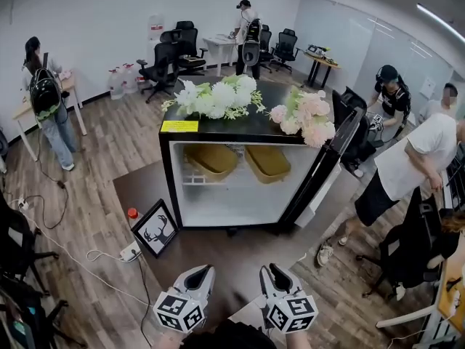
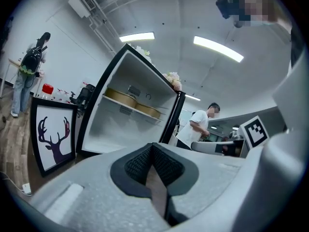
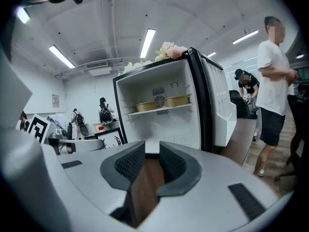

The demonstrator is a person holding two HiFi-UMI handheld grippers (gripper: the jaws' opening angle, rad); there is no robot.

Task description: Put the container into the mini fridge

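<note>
I hold both grippers low over the near edge of the dark desk [image 1: 138, 187], side by side, both pointing at the mini fridge [image 1: 232, 195] straight ahead of them. The left gripper [image 1: 205, 269] has its jaws drawn together; in the left gripper view [image 2: 151, 146] the pad tips meet and nothing sits between them. The right gripper [image 1: 270, 267] stands just beside it with its jaws narrow but apart; in the right gripper view [image 3: 152, 151] only the brown desk shows through the gap, so it is empty.

The fridge is well ahead of the grippers, its door [image 1: 327, 166] swung open on the right gripper's side. Inside, on the upper shelf, a gold container [image 1: 212, 160] rests ahead of the left gripper and a second container [image 1: 267, 162] ahead of the right one, the two close together. The space below the shelf is bare white.

On the fridge top, beyond the grippers, lie white flowers [image 1: 218, 97] and pink flowers [image 1: 305, 115], and a yellow label [image 1: 179, 126] sits at the front edge. A framed deer picture [image 1: 155, 229] leans ahead and to the left of the left gripper, near the fridge's left corner. People stand about the room farther off.
</note>
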